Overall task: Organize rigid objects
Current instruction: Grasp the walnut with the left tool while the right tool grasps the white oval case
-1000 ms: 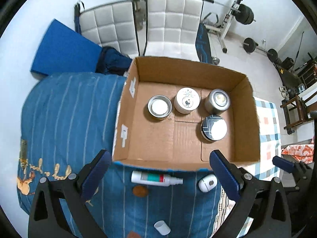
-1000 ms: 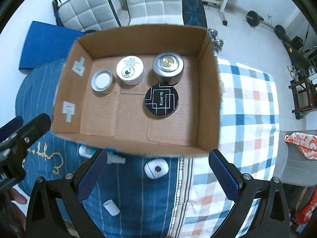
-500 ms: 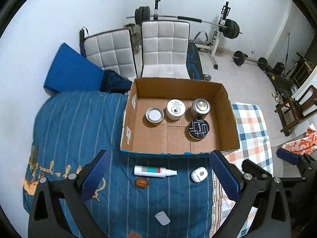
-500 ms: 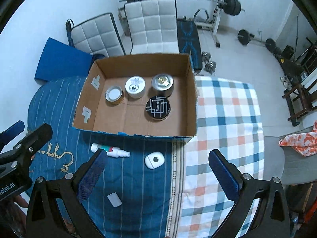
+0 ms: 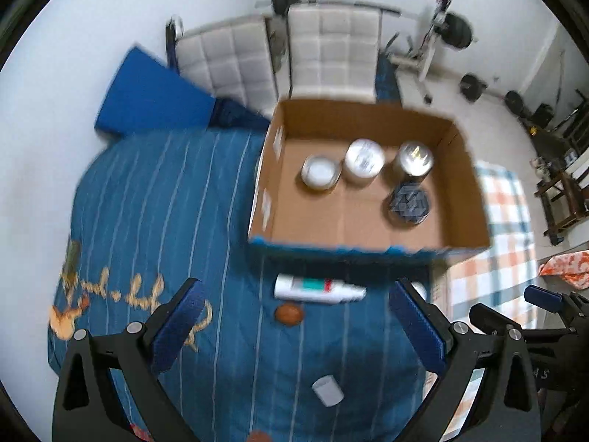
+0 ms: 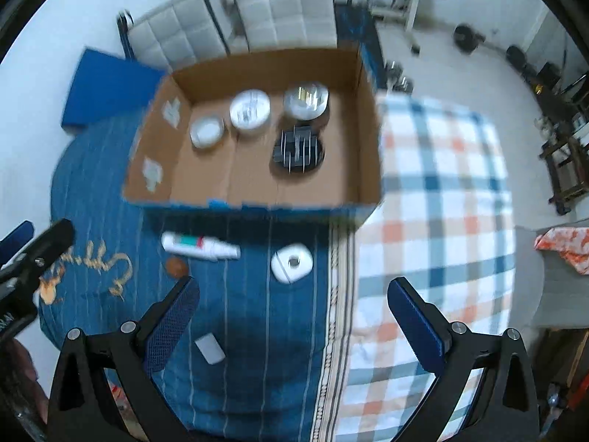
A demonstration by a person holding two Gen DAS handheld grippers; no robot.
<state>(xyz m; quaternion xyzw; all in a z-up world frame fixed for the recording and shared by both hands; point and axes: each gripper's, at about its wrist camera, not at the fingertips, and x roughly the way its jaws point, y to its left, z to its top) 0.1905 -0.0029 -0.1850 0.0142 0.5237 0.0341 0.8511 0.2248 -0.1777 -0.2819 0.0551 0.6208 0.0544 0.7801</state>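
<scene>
Your left gripper (image 5: 296, 322) hangs above the blue striped blanket (image 5: 165, 202) with its jaws wide apart and nothing between them; your right gripper (image 6: 294, 315) does the same over the seam where the blanket meets the checked cloth (image 6: 441, 191), jaws also spread and empty. The cardboard box (image 5: 467, 184) sits ahead of both, open at the top, and holds four round tins: a shallow silver one (image 5: 319, 172), a white-lidded one (image 5: 364, 160), a taller metal one (image 5: 414, 156) and a black patterned one (image 5: 409, 204) nearer the front wall. Just in front of the box, on the blanket, lie a white spray bottle (image 6: 198, 246) with a green and red label, a small brown oval piece (image 6: 176, 267) beside it, a white rounded gadget (image 6: 292, 262) and, closer to you, a small white cap (image 6: 210, 348). Both views are blurred, so finer detail is lost.
</scene>
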